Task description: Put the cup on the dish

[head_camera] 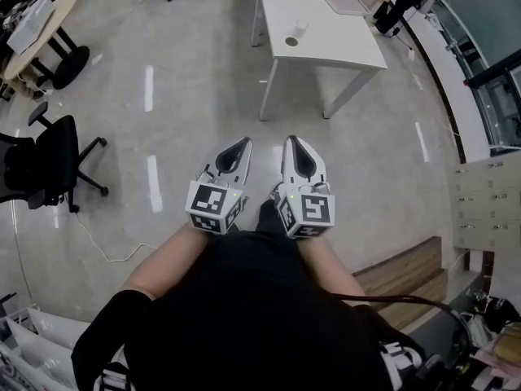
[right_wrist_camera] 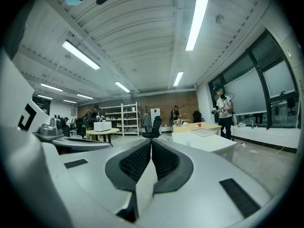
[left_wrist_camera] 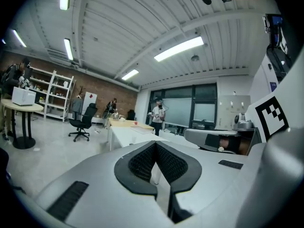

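A white table (head_camera: 326,31) stands across the floor ahead of me. On it lies a small round dish (head_camera: 291,41), and a clear cup (head_camera: 301,29) stands just behind it. I hold both grippers side by side at waist height, pointing toward that table and well short of it. The left gripper (head_camera: 242,142) is shut with nothing between its pads. The right gripper (head_camera: 291,141) is shut and empty too. In the left gripper view the closed jaw tips (left_wrist_camera: 154,144) aim at the table (left_wrist_camera: 127,133). In the right gripper view the tips (right_wrist_camera: 151,141) meet beside the table (right_wrist_camera: 204,140).
A black office chair (head_camera: 45,165) stands at the left, with a round table (head_camera: 37,31) behind it. A cable (head_camera: 98,247) lies on the floor. At the lower right is a wooden step (head_camera: 403,271), with cabinets (head_camera: 488,206) along the right wall. People stand far off in the room.
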Tool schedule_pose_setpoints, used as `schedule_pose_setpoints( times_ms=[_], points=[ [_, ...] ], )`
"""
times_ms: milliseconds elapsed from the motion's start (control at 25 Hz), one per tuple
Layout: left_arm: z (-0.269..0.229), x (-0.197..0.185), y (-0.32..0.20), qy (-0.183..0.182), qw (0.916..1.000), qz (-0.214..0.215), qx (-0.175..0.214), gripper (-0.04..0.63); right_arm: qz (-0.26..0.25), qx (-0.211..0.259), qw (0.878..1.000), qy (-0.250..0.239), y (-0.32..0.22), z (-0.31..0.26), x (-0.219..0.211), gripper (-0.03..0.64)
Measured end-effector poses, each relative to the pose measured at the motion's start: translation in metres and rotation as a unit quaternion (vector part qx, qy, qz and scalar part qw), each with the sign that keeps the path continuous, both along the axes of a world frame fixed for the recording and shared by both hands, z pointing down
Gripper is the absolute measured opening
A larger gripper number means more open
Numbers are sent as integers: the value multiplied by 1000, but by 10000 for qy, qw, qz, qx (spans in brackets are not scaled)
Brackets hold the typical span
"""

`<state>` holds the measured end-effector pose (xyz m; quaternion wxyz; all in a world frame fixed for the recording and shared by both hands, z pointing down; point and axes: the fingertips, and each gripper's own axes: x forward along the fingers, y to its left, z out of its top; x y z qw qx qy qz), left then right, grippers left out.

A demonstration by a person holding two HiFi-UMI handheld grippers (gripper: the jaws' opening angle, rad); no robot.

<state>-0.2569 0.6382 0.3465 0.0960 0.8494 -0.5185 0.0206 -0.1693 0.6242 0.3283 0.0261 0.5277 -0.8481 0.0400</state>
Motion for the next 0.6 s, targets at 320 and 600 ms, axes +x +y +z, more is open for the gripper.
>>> schedule_pose_setpoints(
  times_ms=[320, 600],
  points=[
    [16, 52, -106, 18, 9997, 88, -222, 7, -67, -226, 9997, 84, -106, 20, 41, 14],
    [15, 136, -206, 34, 9990, 415, -188, 8, 64, -349, 9991, 224, -196, 21, 113, 14]
  ],
)
